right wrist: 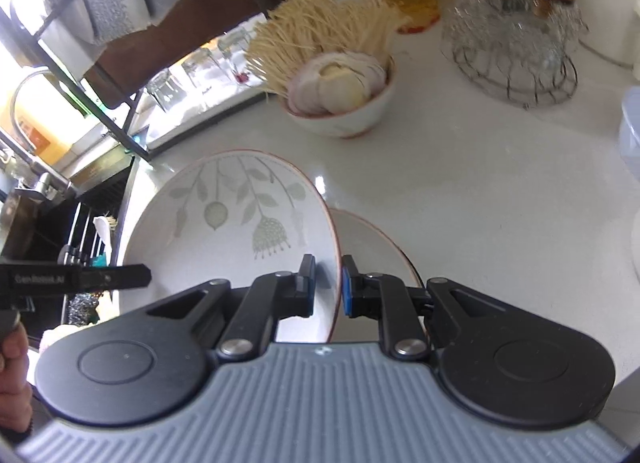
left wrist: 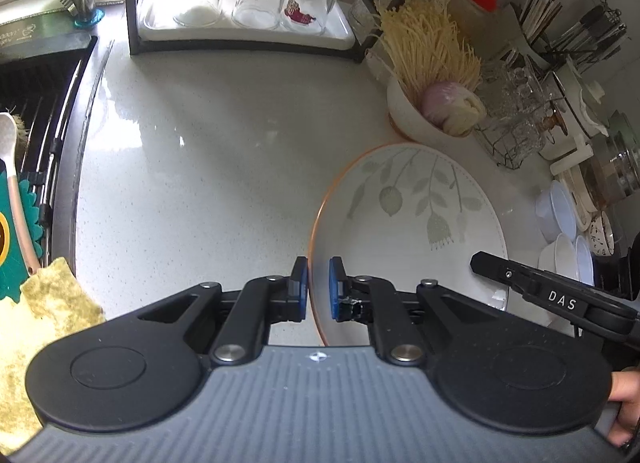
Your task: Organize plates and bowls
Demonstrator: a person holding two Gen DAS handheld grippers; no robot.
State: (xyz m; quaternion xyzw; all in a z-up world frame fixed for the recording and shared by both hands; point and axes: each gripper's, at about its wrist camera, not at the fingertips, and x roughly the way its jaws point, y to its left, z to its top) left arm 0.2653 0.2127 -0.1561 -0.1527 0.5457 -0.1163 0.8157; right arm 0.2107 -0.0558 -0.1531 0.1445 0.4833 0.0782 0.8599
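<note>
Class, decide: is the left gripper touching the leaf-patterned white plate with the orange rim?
Touching. The left wrist view shows the left gripper with its blue pads closed on the leaf-patterned plate's rim.

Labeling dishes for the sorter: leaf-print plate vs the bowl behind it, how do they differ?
1. Shape: the leaf-print plate is wide and shallow; the bowl is small and deep.
2. Contents: the plate is bare; the bowl holds enoki mushrooms and garlic.
3. State: the plate is gripped at opposite rims by the left gripper and right gripper; the bowl stands free on the counter.
Shared: both are white with an orange-brown edge.
</note>
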